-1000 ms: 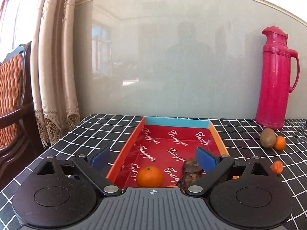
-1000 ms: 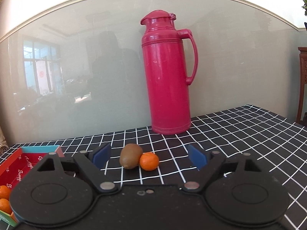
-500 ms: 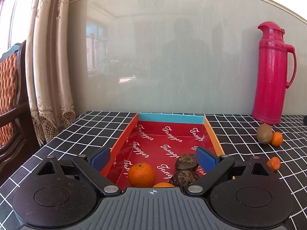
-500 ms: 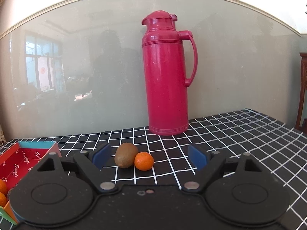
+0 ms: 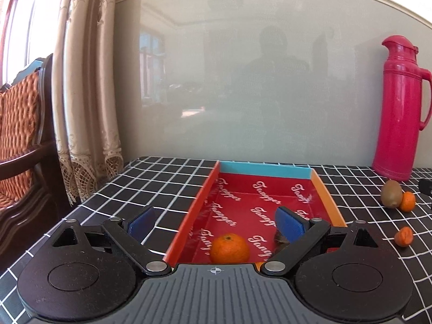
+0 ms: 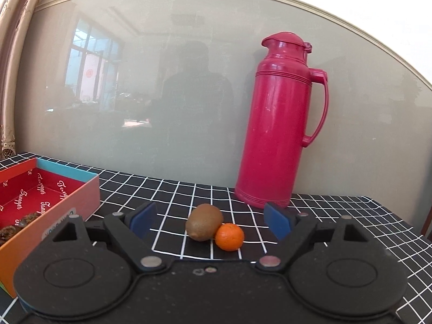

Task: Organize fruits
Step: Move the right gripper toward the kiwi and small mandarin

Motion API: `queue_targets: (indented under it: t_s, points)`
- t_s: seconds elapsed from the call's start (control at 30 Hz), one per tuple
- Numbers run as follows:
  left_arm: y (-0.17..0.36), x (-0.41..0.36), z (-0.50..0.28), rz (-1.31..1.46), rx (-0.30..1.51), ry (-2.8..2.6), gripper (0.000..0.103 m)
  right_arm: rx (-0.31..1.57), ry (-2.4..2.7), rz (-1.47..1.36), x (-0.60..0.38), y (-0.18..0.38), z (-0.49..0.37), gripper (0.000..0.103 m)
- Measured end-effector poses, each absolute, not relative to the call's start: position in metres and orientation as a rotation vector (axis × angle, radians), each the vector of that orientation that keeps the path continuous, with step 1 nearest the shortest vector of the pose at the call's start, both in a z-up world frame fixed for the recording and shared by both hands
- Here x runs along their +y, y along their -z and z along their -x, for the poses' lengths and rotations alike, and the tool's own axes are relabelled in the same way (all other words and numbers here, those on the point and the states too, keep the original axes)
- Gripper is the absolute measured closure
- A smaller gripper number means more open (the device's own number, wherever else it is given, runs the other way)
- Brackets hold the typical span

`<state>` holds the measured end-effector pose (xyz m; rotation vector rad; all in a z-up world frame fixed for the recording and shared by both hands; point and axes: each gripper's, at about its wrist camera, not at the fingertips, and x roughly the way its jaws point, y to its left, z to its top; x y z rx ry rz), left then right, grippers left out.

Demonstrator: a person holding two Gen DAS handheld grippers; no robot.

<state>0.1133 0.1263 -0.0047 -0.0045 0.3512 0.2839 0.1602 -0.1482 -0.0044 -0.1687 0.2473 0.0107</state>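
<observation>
Right gripper is hovering low with its jaws spread wide and empty, and it has closed in over the last second: the kiwi and the small orange touching it are now lying just ahead, between the blue pads, where a moment ago they were sitting farther off. That suggests a pickup of one of these two is being lined up. The red thermos is standing beyond them, off to the right.

Left gripper is also held apart and empty, hanging over the near end of the red tray, which has slid slightly rightward in its view. An orange is resting inside just ahead, a dark fruit partly hidden behind the right pad. One more small orange piece is waiting on the checked surface, off to the right.
</observation>
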Motion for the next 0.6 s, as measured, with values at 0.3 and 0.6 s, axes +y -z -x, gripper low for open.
queue_targets:
  t_s: [0.3,0.6]
  points:
    - [0.005,0.162,-0.119,0.096,0.369,-0.396,0.008,0.294,-0.037,0.178,-0.136,0.012,-0.182,0.018]
    - [0.010,0.188,-0.130,0.119,0.389,-0.494,0.008,0.347,-0.029,0.189,-0.127,0.022,-0.220,0.021]
